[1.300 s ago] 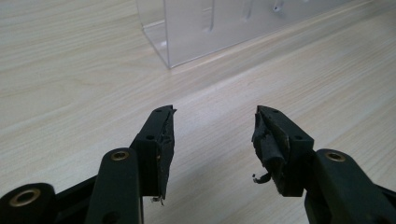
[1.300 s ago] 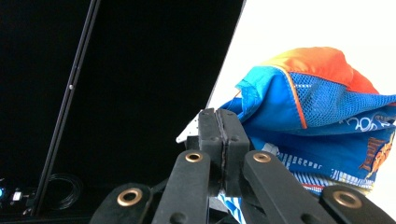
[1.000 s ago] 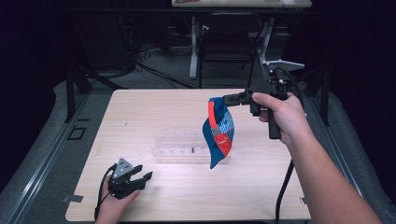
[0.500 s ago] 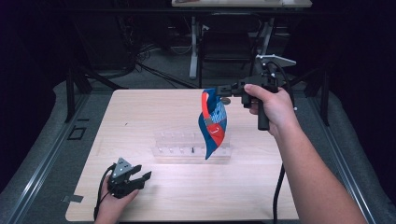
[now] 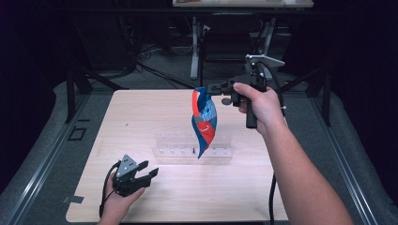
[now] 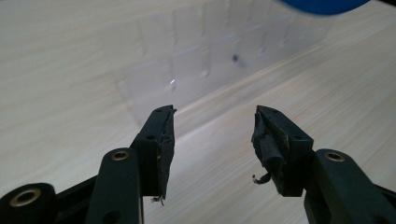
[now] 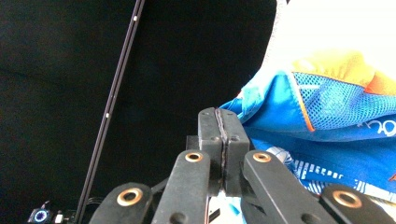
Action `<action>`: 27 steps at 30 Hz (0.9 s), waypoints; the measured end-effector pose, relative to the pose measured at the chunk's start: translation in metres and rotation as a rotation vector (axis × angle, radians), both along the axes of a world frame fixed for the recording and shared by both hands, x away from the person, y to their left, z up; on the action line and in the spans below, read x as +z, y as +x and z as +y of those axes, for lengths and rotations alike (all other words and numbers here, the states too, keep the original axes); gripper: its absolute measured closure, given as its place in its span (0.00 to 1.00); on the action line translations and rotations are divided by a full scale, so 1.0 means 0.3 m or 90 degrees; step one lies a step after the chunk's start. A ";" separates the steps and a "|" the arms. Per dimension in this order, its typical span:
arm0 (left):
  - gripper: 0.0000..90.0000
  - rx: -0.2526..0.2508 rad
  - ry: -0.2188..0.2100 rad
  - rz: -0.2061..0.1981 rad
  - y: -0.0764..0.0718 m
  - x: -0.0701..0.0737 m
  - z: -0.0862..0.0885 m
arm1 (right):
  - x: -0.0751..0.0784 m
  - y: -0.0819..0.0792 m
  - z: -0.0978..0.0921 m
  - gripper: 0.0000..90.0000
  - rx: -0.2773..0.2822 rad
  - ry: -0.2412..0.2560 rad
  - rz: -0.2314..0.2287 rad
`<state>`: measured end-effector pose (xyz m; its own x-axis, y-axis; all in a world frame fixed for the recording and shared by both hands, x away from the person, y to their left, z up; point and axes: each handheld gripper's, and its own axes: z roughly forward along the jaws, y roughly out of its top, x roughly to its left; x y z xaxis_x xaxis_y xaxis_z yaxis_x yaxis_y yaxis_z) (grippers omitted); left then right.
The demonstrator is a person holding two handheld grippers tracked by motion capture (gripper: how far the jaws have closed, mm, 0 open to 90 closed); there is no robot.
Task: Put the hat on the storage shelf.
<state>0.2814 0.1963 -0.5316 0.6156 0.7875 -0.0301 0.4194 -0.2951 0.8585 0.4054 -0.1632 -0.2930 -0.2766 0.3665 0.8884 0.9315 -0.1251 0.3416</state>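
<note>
Holding the blue-and-red garment (image 5: pixel 203 121) up by one edge, right gripper (image 5: pixel 210 88) sits high over the far-right part of the table (image 5: pixel 141 112) in the high view. Jaws are clamped on the top corner of the cloth. It hangs free in a twisted drape, with its lower tip dangling in front of the clear plastic rack (image 5: pixel 174 146), as seen from above. Can't tell whether the tip touches the rack. Left gripper (image 5: pixel 151 175) rests low at the near-left edge, jaws apart, nothing in them, well apart from the cloth.

Left gripper view: own jaws stand open over bare wood. The clear rack (image 6: pixel 205 56) is ahead, and a sliver of blue fabric (image 6: pixel 322 4) shows at the top edge. So the garment is up and beyond the rack from here, not within reach yet.

Right gripper view: jaws pressed fully together with blue mesh fabric (image 7: pixel 327 116) bunched just beside and behind them. The bite looks thin, on an edge only.

My read is that the step is lifting to open out the garment. To do it well:
- Keep the right grip firm, since a thin bite on slick mesh may slip if jerked.
- Raise it enough for the tip to clear the rack before moving sideways, or it could snag.
- Bring the left up to a lower free corner, open, approaching from the side of the drape.
- Let the twist unwind before pinching.
</note>
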 end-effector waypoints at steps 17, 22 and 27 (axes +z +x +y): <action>0.57 -0.114 0.018 -0.083 0.018 0.141 -0.295 | -0.041 0.014 0.044 1.00 -0.001 -0.003 -0.001; 0.59 -0.124 0.025 -0.090 0.022 0.154 -0.342 | -0.042 0.014 0.043 1.00 -0.004 0.000 -0.002; 0.62 -0.129 0.042 -0.101 0.030 0.155 -0.382 | -0.041 0.012 0.044 1.00 -0.003 -0.003 -0.004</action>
